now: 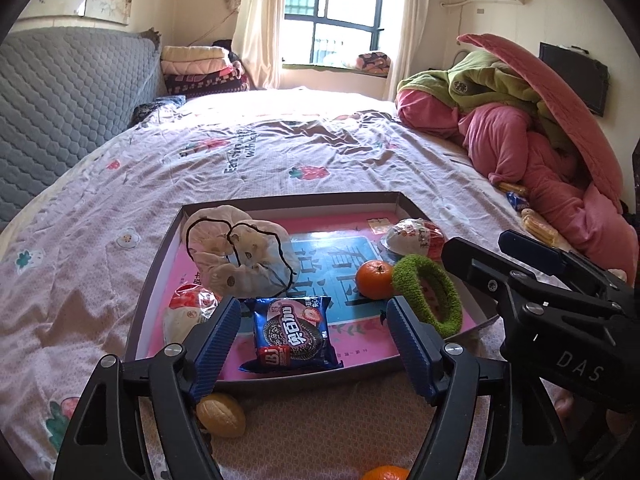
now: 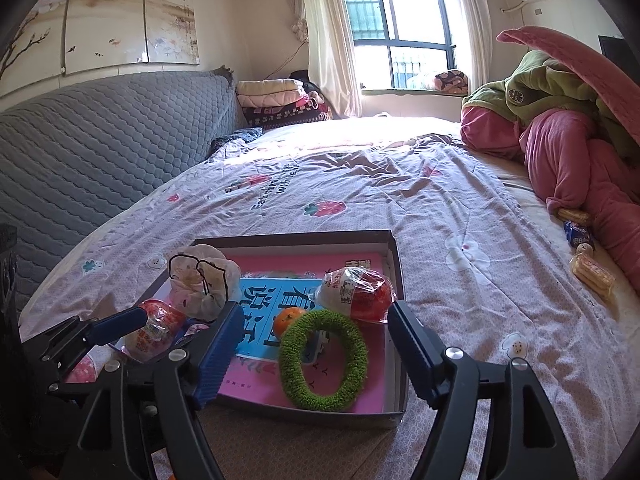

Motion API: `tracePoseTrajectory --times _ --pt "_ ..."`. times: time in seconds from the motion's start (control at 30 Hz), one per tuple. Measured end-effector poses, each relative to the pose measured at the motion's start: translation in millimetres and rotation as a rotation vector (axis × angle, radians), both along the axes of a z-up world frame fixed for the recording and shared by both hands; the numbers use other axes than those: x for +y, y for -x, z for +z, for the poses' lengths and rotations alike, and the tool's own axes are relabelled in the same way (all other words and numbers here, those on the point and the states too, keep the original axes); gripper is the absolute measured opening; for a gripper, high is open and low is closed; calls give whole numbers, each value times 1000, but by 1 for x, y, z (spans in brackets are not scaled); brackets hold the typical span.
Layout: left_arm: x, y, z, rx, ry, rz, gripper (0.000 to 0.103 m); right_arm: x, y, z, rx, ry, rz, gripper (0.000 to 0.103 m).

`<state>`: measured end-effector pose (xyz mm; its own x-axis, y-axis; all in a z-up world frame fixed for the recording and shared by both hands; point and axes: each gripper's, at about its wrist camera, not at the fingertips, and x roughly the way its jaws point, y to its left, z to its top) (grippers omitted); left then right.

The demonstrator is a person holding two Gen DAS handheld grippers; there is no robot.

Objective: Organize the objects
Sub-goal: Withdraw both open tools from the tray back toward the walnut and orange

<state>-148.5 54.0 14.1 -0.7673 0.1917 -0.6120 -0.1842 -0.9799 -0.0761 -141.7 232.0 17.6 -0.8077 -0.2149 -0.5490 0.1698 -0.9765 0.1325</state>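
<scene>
A shallow box (image 1: 288, 199) (image 2: 394, 264) with a pink and blue floor lies on the bed. In it are a white cloth bundle (image 1: 236, 256) (image 2: 200, 284), a blue cookie packet (image 1: 292, 330), a tangerine (image 1: 374, 279) (image 2: 289, 318), a green fuzzy ring (image 1: 428, 294) (image 2: 322, 360) and two red-and-white snack packets (image 1: 414, 236) (image 1: 186, 312) (image 2: 356, 294). My left gripper (image 1: 314, 338) is open over the cookie packet. My right gripper (image 2: 316, 354) is open around the green ring.
A walnut (image 1: 220, 414) and a second tangerine (image 1: 386, 473) lie on the bed in front of the box. Snack packets (image 2: 584, 264) lie at the right by a heap of pink and green bedding (image 2: 568, 136). A grey padded headboard (image 2: 100, 152) is on the left.
</scene>
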Motion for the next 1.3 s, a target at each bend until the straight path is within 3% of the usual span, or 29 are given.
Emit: tracePoseTrajectory --times 0.37,0.53,0.83,1.3 --pt "-16 -22 17 49 -46 -12 79 -4 -17 14 62 14 4 78" --pt "-22 -29 22 58 -27 -18 79 -6 -20 15 53 43 40 80" --pt "-49 -35 31 79 -48 24 79 -5 -29 21 73 49 49 85" --pt "-93 -39 32 51 -75 80 79 -10 -40 22 68 31 90 86"
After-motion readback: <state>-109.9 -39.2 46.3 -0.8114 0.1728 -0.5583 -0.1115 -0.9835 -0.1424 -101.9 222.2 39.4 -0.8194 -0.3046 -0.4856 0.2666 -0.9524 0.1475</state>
